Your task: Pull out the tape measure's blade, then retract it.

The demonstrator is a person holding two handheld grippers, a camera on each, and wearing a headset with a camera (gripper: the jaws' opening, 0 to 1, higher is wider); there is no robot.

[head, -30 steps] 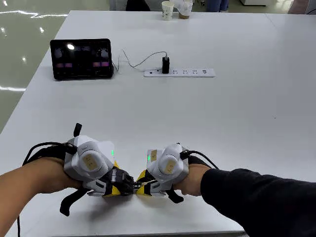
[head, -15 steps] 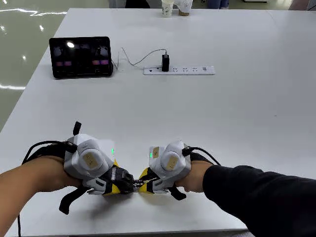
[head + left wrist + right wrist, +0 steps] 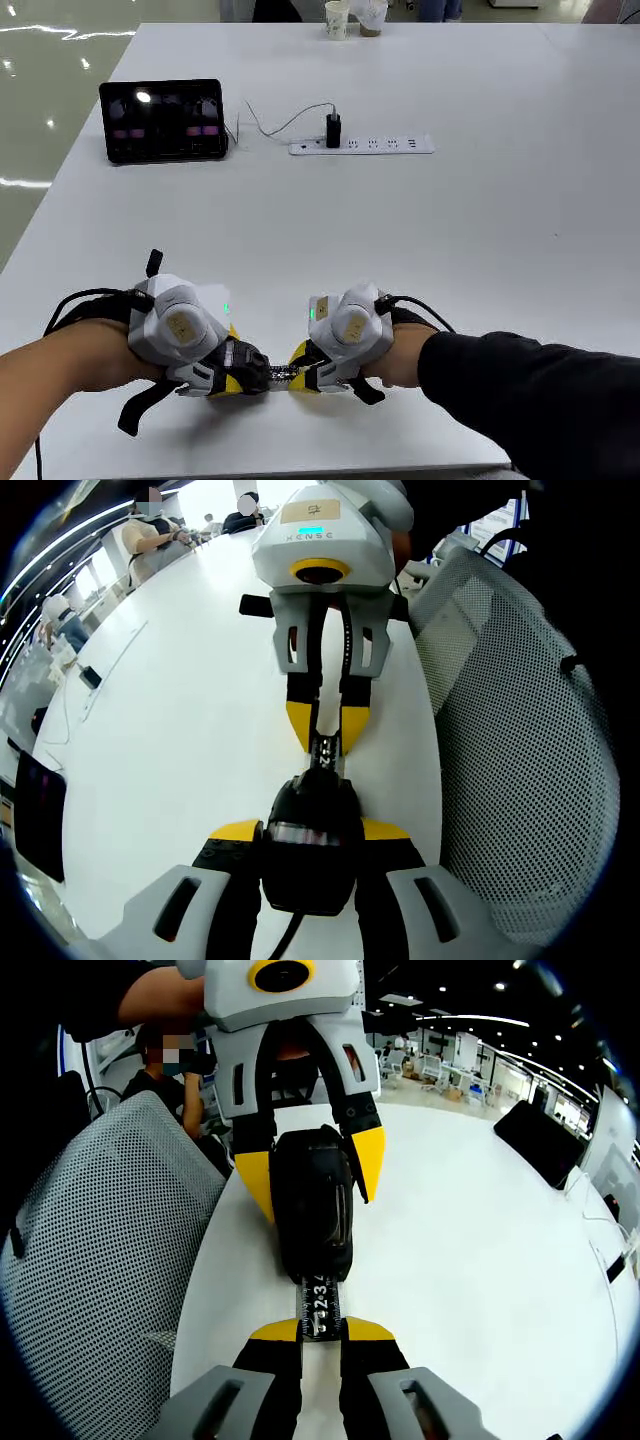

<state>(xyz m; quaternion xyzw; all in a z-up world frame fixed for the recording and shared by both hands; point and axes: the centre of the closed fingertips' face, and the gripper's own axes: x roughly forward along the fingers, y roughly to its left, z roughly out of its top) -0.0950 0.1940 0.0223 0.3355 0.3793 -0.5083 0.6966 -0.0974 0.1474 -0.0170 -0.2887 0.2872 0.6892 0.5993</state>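
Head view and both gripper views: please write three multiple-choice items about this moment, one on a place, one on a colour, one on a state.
1. In the head view, on which side of the dark rectangular tablet does the white power strip lie?
A. left
B. in front
C. right

2. What colour are the jaw tips of the right gripper?
A. yellow
B. red
C. blue

3. How is the dark numbered blade of the black tape measure?
A. fully retracted
B. pulled out a short way
C. bent double

Answers:
1 C: the strip lies to the right of the tablet.
2 A: yellow tips show in the right gripper view.
3 B: a short stretch runs from the case, clamped by the left gripper, to the right gripper.
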